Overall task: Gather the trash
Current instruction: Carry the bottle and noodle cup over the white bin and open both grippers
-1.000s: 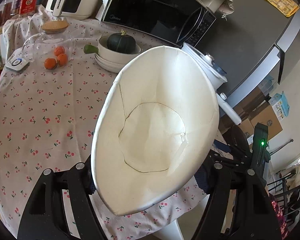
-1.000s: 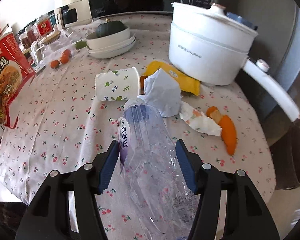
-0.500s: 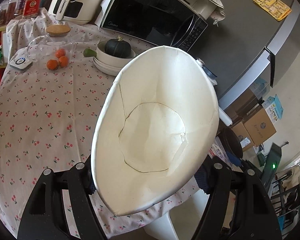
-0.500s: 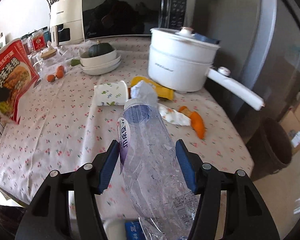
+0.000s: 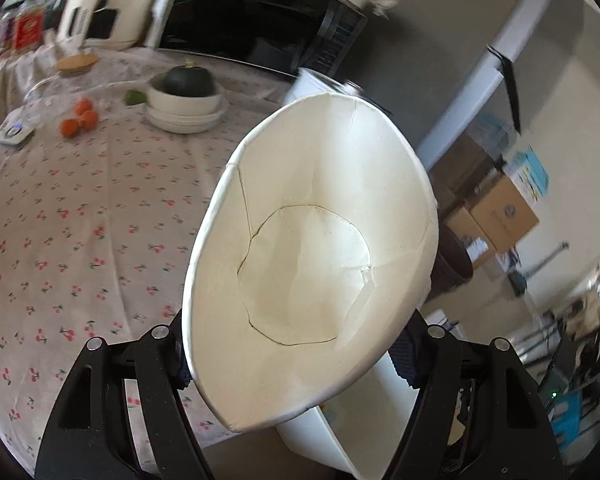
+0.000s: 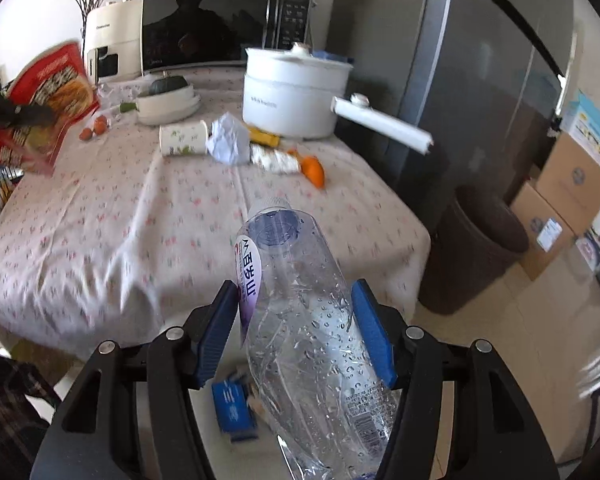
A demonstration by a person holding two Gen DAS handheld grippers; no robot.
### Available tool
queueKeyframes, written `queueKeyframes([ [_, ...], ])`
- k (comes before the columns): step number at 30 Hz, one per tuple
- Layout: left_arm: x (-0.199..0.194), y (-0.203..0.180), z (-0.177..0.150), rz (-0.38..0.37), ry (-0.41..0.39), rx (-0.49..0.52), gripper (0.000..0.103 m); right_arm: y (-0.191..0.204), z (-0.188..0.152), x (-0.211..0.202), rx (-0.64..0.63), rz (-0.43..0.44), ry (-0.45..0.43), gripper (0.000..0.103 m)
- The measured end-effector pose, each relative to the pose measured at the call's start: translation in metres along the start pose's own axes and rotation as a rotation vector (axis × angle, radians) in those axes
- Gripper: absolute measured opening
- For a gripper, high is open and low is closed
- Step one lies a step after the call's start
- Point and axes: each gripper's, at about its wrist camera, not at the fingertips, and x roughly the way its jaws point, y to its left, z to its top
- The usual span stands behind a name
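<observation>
While both grippers carried trash, I held off the table, aiming at the brown bin (image 6: 480, 248) on the right.
Left gripper (image 5: 300, 356) clamped a squashed paper cup (image 5: 312, 264); right gripper (image 6: 296, 336) pinched the crumpled bottle (image 6: 300, 300), cap pointing far; more litter lay by the pot (image 6: 296, 96).

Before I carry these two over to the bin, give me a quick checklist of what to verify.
1. Left hand-held gripper clamped on the squashed white paper cup: ok.
2. Right hand-held gripper clamped on the crumpled clear plastic bottle: ok.
3. Bottle capped so it won't drip: ok, white cap on; droplets inside.
4. Dark brown round bin in sight and open-topped: ok, on the floor beside the table.
5. Room inside the bin: cannot tell.
6. Table trash all collected: not ok; a floral paper cup, crumpled white paper and orange peel remain.
</observation>
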Motion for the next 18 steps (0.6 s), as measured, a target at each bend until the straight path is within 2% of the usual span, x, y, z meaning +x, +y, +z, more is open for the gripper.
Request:
queueKeyframes([
  [2,0.004,-0.013,-0.006,-0.010,0.010,0.042,0.069,-0.003,-0.010,-0.002,-0.016,-0.027,-0.001,0.069],
  [3,0.006,-0.018,-0.009,-0.017,0.015,0.057,0.069,-0.005,-0.013,-0.003,-0.011,-0.038,-0.005,0.079],
  [7,0.016,-0.044,-0.022,-0.057,0.040,0.118,0.070,-0.016,-0.017,-0.009,0.001,-0.082,-0.025,0.091],
  [15,0.039,-0.088,-0.042,-0.174,0.097,0.199,0.070,-0.041,-0.015,-0.007,0.025,-0.271,-0.058,0.094],
  [18,0.049,-0.100,-0.049,-0.193,0.126,0.231,0.070,-0.055,-0.014,-0.006,0.055,-0.329,-0.054,0.096],
])
